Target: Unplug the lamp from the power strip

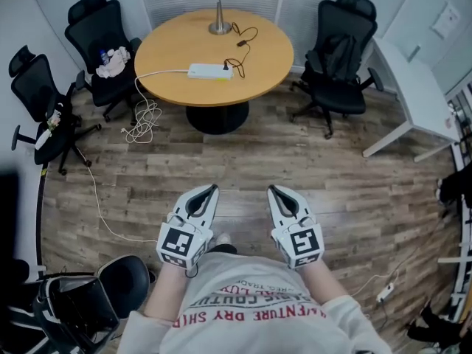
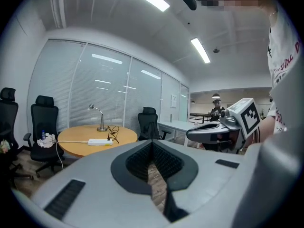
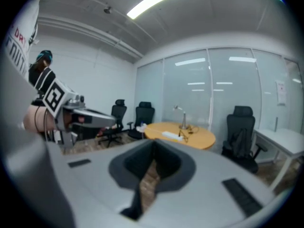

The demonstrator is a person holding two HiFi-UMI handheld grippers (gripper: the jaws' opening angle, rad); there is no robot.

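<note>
A silver desk lamp (image 1: pixel 215 7) stands at the far edge of a round wooden table (image 1: pixel 169 43). Its black cord (image 1: pixel 240 46) runs to a plug in the white power strip (image 1: pixel 209 71) lying mid-table. Both grippers hang close to the person's body, far from the table. My left gripper (image 1: pixel 213 187) and right gripper (image 1: pixel 272 189) point toward the table, jaws together and empty. The left gripper view shows its closed tips (image 2: pixel 152 144) with the lamp (image 2: pixel 99 118) and strip (image 2: pixel 99 141) far ahead. The right gripper view shows the same past its tips (image 3: pixel 154 147): lamp (image 3: pixel 181 116), strip (image 3: pixel 169 135).
Black office chairs (image 1: pixel 103 46) (image 1: pixel 339 57) ring the table, and another (image 1: pixel 40 109) sits at the left. A white cable coil (image 1: pixel 141 120) lies on the wood floor. A white desk (image 1: pixel 413 87) stands right. A second power strip (image 1: pixel 385 292) lies bottom right.
</note>
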